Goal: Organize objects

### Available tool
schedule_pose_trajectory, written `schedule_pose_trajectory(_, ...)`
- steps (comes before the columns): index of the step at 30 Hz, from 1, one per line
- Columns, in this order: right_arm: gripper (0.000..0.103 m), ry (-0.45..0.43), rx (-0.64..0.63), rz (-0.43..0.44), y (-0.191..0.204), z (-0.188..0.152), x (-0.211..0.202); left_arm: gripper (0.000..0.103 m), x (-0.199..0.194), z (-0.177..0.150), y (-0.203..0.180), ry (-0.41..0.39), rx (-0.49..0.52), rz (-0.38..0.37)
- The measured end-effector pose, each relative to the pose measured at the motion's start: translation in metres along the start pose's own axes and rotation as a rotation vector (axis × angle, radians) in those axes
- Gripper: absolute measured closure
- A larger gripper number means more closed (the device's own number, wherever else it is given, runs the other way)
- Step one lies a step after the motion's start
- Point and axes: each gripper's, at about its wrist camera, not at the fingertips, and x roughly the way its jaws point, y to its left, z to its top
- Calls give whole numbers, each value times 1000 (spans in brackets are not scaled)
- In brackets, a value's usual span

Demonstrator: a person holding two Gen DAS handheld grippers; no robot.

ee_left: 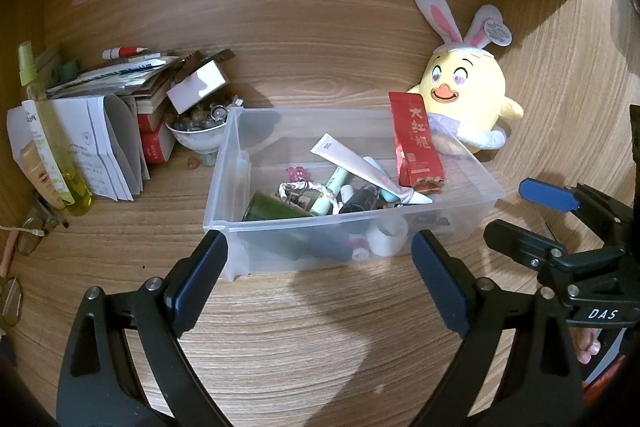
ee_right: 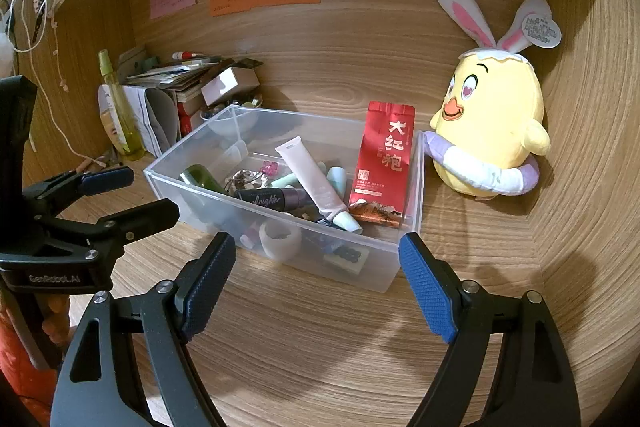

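A clear plastic bin [ee_left: 460, 223] [ee_right: 280, 255] stands on the wooden desk. It holds a red tea packet [ee_left: 416, 143] [ee_right: 384, 163], a white tube [ee_left: 360, 163] [ee_right: 308, 175], a dark green bottle [ee_left: 272, 209] [ee_right: 200, 177] and several small cosmetics. My left gripper [ee_left: 320, 247] is open and empty, just in front of the bin. My right gripper [ee_right: 316, 251] is open and empty, also in front of the bin. Each gripper shows in the other's view, the right one [ee_left: 532, 211] beside the bin's right end, the left one [ee_right: 128, 195] by its left end.
A yellow chick plush with bunny ears [ee_left: 464, 87] [ee_right: 492, 131] sits right behind the bin. A pile of books and papers [ee_left: 120, 99] [ee_right: 172, 95], a bowl of trinkets [ee_left: 200, 131], and a yellow-green spray bottle [ee_left: 52, 135] [ee_right: 118, 111] stand at the left. Glasses [ee_left: 32, 235] lie far left.
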Motion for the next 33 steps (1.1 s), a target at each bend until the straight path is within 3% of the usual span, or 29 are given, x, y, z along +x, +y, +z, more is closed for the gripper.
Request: schedule_pose_trajectory(33,21,9,0,10,4,2,5,7,5,0,7,16,-37,-26)
